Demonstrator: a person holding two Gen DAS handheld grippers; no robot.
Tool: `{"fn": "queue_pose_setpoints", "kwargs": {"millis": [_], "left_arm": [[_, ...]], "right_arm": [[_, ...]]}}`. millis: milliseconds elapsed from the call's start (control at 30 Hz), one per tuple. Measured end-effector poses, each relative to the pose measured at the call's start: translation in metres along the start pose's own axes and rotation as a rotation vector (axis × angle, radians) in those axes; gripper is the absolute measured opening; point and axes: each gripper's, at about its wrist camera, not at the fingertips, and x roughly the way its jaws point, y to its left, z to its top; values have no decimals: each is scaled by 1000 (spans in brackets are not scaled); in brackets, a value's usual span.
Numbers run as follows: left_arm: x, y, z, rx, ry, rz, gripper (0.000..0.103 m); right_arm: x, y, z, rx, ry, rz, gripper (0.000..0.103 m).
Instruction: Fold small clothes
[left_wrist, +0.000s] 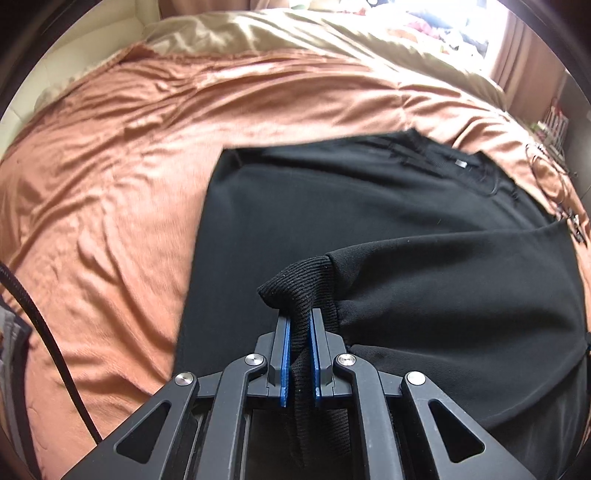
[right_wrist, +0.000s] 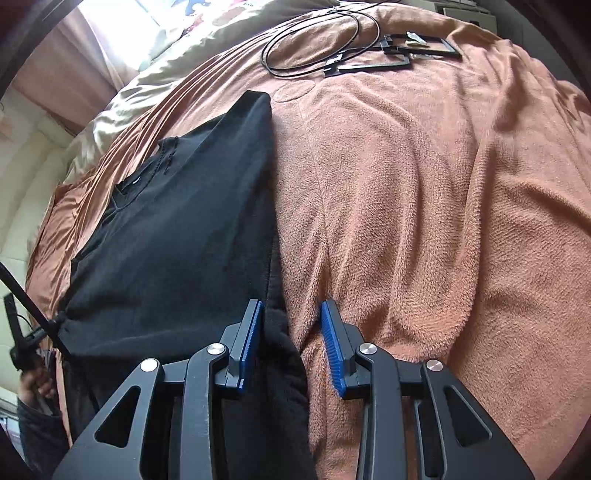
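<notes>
Covering the bed, an orange blanket (right_wrist: 424, 192) carries a black sweater (left_wrist: 332, 206).

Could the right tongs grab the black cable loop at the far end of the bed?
Probably not from here. The right tongs sit by the black shirt, with bare blanket before the cable loop; nothing blocks them.

The sweater (left_wrist: 332, 206) is lying flat on the bed (left_wrist: 110, 184) in front of the left tongs (left_wrist: 299, 317). The cables (right_wrist: 317, 40) are lying far ahead of the right tongs (right_wrist: 291, 306).
</notes>
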Motion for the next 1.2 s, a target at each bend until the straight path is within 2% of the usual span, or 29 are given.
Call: {"fn": "queue_pose_setpoints", "kwargs": {"millis": [167,300,367,433,600,767,867,900,933,1133,1200], "left_arm": [[2,1,1,5,1,0,11],[-4,-1,5,31,-13,8,11],[-5,0,5,31,-6,12,14],[-4,1,4,31,1,19,18],[-13,9,-1,17,10,48,19],[-31,27,-5,-9,7,41,20],[-38,31,-11,-17,5,20,32],[-40,33,-14,-21,5,10,42],[-43,34,-16,-28,1,3,46],[-63,36,-30,-41,-11,-49,47],[-74,37,-36,-49,-28,-75,51]], "right_arm": [[-8,-5,2,35,-6,26,29],[-29,-7,5,28,-86,4,29],[-33,-6,4,39,-95,31,29],[-30,0,2,24,-85,43,29],[-16,17,-1,-60,-37,5,29],[1,23,0,-126,17,-103,29],[-2,22,4,-111,15,-91,29],[-4,21,4,-108,6,-90,29],[-6,21,4,-106,-3,-89,29],[-27,21,-12,-109,-46,-83,31],[-46,27,-21,-119,-80,-69,31]]}}
